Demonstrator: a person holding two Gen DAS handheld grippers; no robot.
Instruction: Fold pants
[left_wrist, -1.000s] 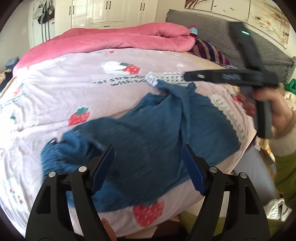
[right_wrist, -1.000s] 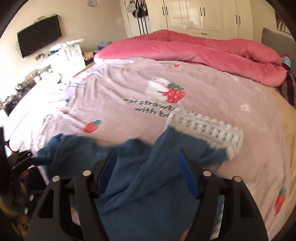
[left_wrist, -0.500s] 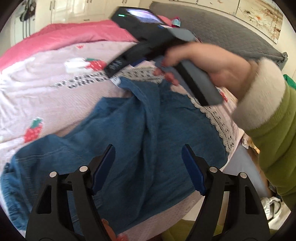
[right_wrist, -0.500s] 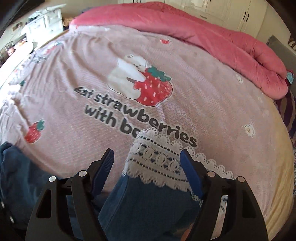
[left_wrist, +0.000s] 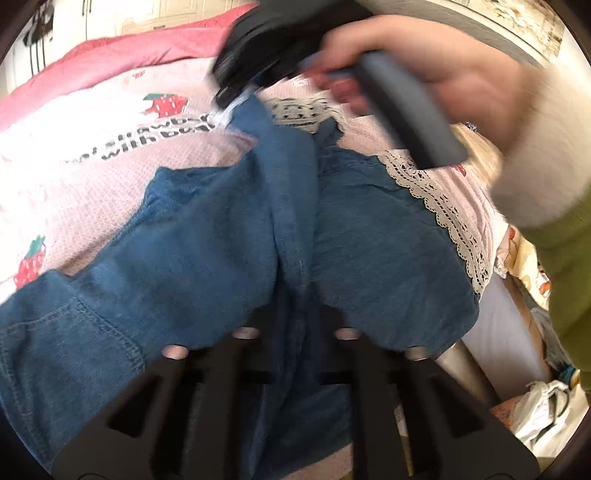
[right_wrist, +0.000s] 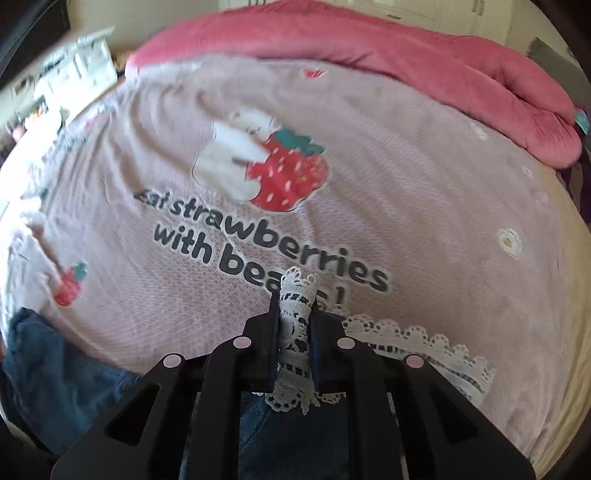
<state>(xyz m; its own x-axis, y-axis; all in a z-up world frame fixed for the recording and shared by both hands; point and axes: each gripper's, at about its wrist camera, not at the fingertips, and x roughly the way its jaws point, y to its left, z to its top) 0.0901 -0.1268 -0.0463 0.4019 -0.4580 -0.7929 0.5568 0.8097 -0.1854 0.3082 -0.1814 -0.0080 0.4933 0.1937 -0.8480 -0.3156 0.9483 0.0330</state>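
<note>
Right gripper (right_wrist: 294, 325): fingers (right_wrist: 269, 332) pressed together, pinching white lace hem (right_wrist: 295, 314) of blue pants (left_wrist: 229, 236). Left gripper (left_wrist: 295, 321): fingers buried in denim at crotch seam, seemingly clamped on fold. Pants lie spread on pink strawberry bedsheet (right_wrist: 406, 177), near bed edge.

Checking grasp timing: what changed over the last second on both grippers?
The right gripper went from open to shut on the lace hem of one leg of the blue pants. The left gripper also closed, onto a ridge of denim near the waist. The pants stayed on the strawberry bedspread, unfolded.
</note>
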